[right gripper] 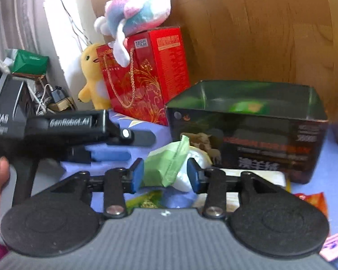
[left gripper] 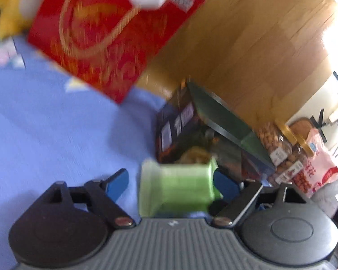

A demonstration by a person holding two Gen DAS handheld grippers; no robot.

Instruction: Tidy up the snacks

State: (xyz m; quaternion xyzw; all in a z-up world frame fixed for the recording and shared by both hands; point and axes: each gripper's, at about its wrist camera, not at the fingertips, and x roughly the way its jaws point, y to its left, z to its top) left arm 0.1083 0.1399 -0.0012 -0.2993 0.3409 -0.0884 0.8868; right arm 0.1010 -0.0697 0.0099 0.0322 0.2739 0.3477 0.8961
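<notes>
Snack packet, green and white, sits clamped between the right gripper jaws at frame centre; left gripper jaws gape around it, before the dark box.

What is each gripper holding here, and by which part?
The right gripper pinches a green-and-white snack packet across its middle. The left gripper is open; the packet sits between its fingers, apparently ungripped.
</notes>
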